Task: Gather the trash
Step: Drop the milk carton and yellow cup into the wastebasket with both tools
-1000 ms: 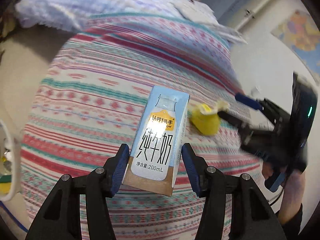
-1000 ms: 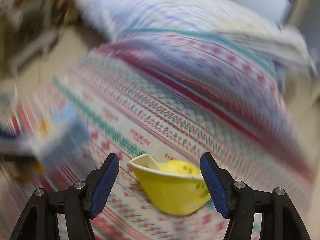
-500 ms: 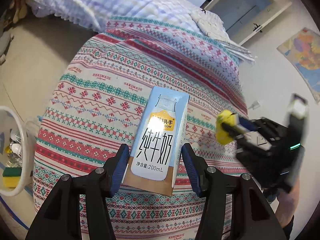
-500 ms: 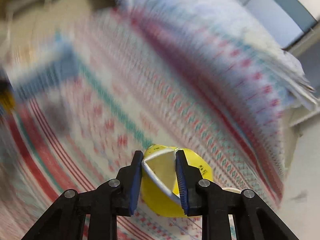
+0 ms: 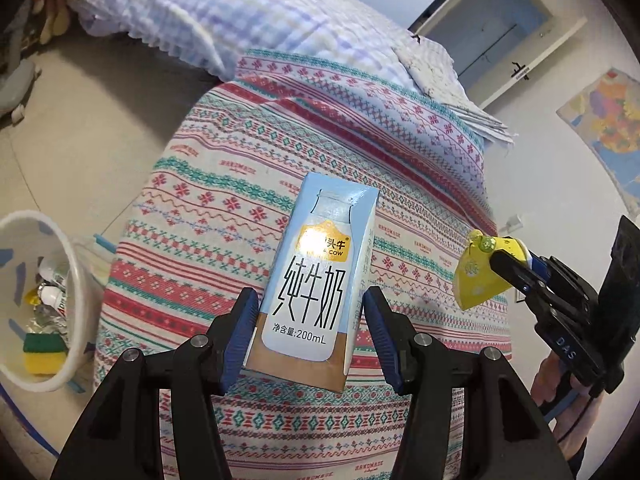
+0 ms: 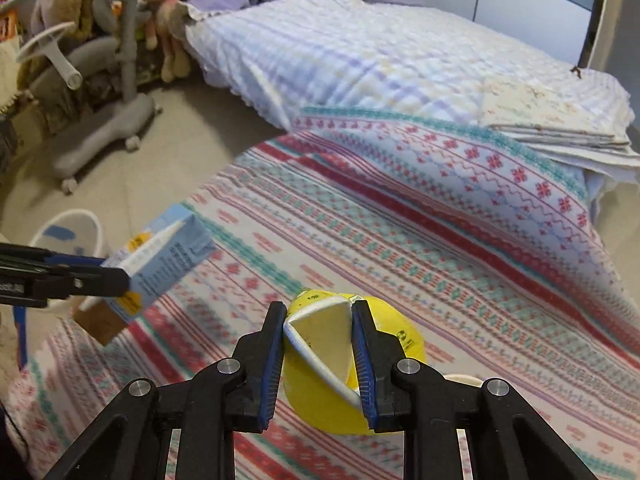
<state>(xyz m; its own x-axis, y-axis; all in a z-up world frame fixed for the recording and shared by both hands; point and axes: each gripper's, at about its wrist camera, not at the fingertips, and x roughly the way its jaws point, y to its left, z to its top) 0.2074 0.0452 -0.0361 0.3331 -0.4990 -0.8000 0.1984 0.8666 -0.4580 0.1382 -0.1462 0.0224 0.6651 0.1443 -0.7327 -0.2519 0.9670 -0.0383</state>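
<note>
Showing only in the left view, a sponge [image 5: 43,353] lies in the bin [image 5: 76,280]

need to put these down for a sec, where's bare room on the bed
The patterned blanket is bare between the checked quilt and both grippers. The folded cloth stack fills the far right corner. The white bin on the floor to the left is crowded with trash.

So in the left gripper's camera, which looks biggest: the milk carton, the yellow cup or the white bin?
1. Milk carton, though it sits closest to the lens, which inflates it.
2. White bin, partly cut off at the edge.
3. Yellow cup, crushed and farther away.
</note>
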